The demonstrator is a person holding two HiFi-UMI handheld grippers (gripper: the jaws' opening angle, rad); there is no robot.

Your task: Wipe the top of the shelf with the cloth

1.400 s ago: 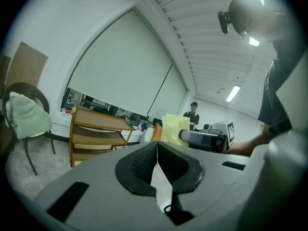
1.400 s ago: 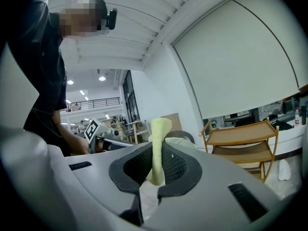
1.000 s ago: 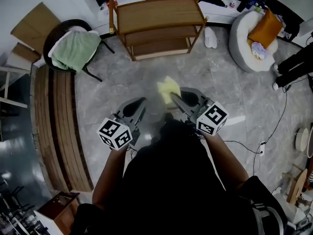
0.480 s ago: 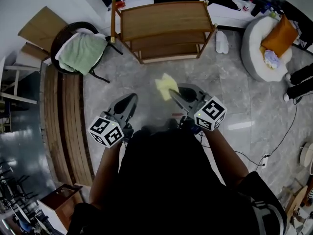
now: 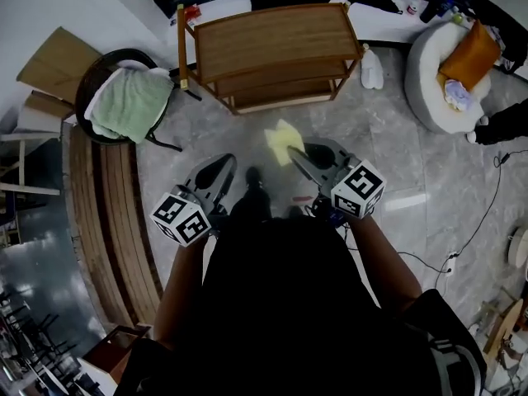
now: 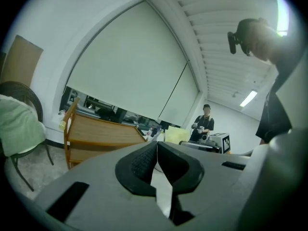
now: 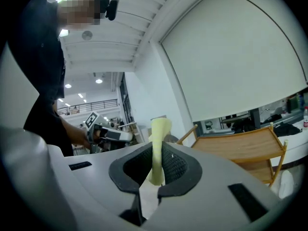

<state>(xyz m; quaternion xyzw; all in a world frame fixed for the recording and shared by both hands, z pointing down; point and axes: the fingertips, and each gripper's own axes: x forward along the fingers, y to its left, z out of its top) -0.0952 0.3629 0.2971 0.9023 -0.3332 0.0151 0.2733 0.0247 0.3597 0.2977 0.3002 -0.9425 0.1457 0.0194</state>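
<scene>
A wooden three-tier shelf [image 5: 272,38] stands ahead against the far wall; its top board is bare, and it shows as a shelf [image 6: 98,134] in the left gripper view and a shelf [image 7: 240,141] in the right gripper view. My right gripper [image 5: 293,155] is shut on a pale yellow cloth [image 5: 282,143], which sticks up between the jaws as a yellow cloth [image 7: 158,148]. It hangs over the floor, short of the shelf. My left gripper [image 5: 223,167] is shut with nothing in it, level with the right one; its jaw tips meet [image 6: 155,146].
A dark chair with a green towel [image 5: 128,101] stands left of the shelf. A wooden slatted bench [image 5: 103,213] runs along the left. A round white seat with an orange cushion [image 5: 450,68] sits at the right. Cables [image 5: 462,238] trail over the grey floor. A person [image 6: 204,126] stands far off.
The shelf has come slightly nearer and lower in the head view as I step forward. Both grippers keep their pose; the cloth stays clamped in the right one.
</scene>
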